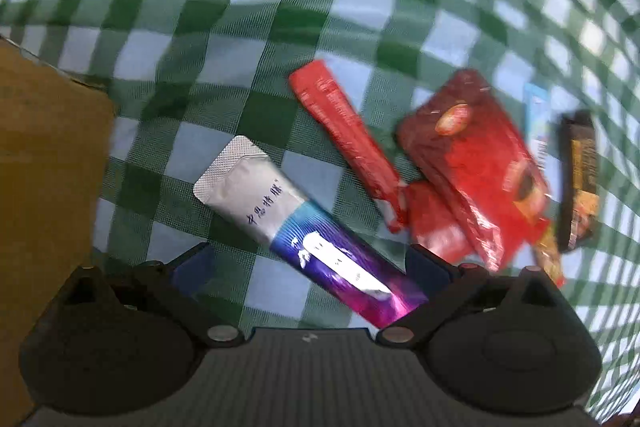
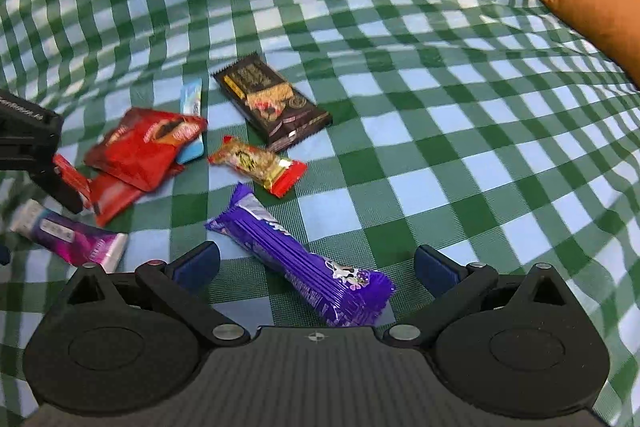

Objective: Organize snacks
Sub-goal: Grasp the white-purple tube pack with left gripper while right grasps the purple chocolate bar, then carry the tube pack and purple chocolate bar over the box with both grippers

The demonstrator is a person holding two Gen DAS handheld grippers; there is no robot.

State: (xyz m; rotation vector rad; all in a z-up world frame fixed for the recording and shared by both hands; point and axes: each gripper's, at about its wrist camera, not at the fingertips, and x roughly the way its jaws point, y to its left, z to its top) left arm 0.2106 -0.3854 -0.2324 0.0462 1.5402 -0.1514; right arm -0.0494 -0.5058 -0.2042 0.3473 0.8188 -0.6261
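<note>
snacks lie loose on the checked cloth [image 2: 440,147], none sorted yet.
your left gripper [image 1: 310,263] gapes around the silver-purple sachet [image 1: 304,231], your right gripper [image 2: 316,263] gapes around the purple bar [image 2: 304,259], likely lined up to grab; red packets [image 2: 140,151] and dark bar [image 2: 272,103] beyond.

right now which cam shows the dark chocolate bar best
The right wrist view: the dark chocolate bar lies whole and fairly sharp on the checked cloth, label facing up. The left wrist view catches it only at the right edge, blurred and squeezed narrow by the fisheye.
</note>
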